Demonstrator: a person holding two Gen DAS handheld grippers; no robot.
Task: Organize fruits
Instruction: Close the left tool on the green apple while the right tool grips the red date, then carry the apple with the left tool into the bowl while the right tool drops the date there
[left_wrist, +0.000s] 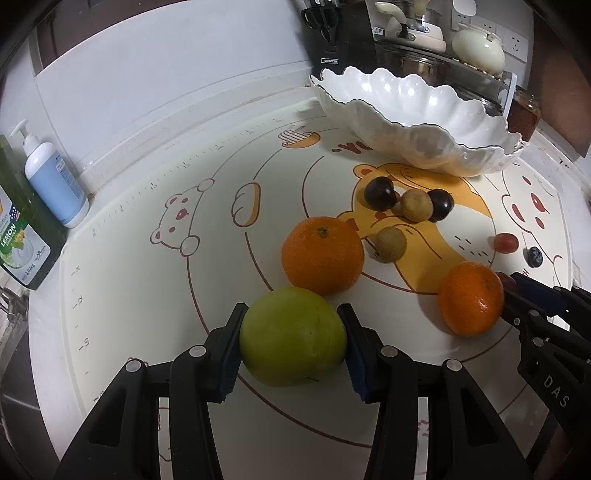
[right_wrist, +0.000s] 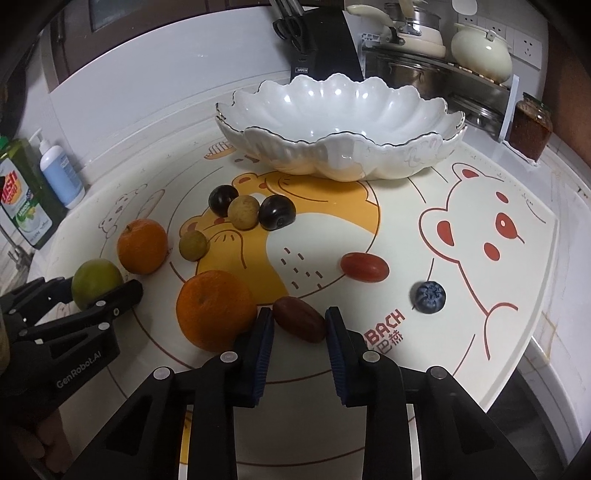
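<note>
My left gripper (left_wrist: 291, 336) is shut on a green apple (left_wrist: 293, 336), which rests on the bear-print mat (left_wrist: 147, 295); the apple also shows in the right wrist view (right_wrist: 96, 283). My right gripper (right_wrist: 299, 323) is open, its fingers on either side of a dark red date (right_wrist: 300, 319) without squeezing it. Two oranges (right_wrist: 142, 246) (right_wrist: 216, 309), two brown longans (right_wrist: 243, 212) (right_wrist: 193, 245), two dark plums (right_wrist: 223, 200) (right_wrist: 277, 212), a red grape tomato (right_wrist: 365, 267) and a blueberry (right_wrist: 428, 292) lie on the mat. The white scalloped bowl (right_wrist: 424, 147) stands behind, with nothing in it.
A blue pump bottle (left_wrist: 55, 181) and a green dish soap box (left_wrist: 22, 236) stand at the left. A knife block (right_wrist: 321, 44), pots on a rack (right_wrist: 424, 55) and a red sauce jar (right_wrist: 530, 127) stand behind the bowl. The counter edge runs at the right.
</note>
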